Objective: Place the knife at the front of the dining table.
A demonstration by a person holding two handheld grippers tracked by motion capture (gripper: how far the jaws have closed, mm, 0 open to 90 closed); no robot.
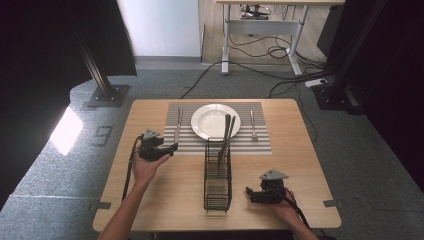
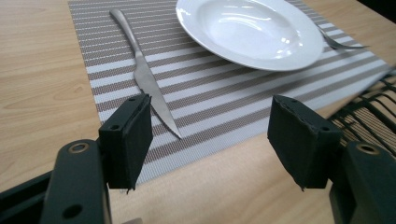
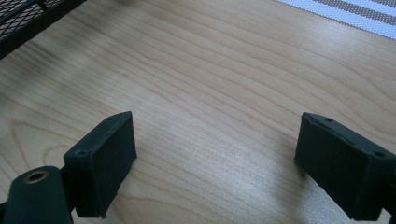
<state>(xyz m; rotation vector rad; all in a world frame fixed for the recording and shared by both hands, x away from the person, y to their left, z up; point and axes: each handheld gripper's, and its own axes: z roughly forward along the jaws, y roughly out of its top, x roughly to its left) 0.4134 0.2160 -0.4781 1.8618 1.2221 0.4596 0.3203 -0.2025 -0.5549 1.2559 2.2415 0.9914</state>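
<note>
1. Left gripper (image 1: 167, 149) jaws wide apart, nothing between; knife (image 2: 144, 74) on the striped mat (image 2: 210, 107), at 9 o'clock of the plate (image 2: 247, 30).
2. Right gripper (image 1: 249, 192) spread, empty; over bare table (image 3: 210, 84), at 3 o'clock of the wire rack (image 1: 217, 175).
3. Fork (image 1: 253, 125) on mat, 3 o'clock of plate.

Plate (image 1: 215, 121) between knife (image 1: 177, 126) (left) and fork (image 1: 253, 125)

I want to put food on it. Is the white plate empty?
Empty. The white plate shows only bare, shiny white in the left gripper view; the knife and fork lie beside it.
</note>
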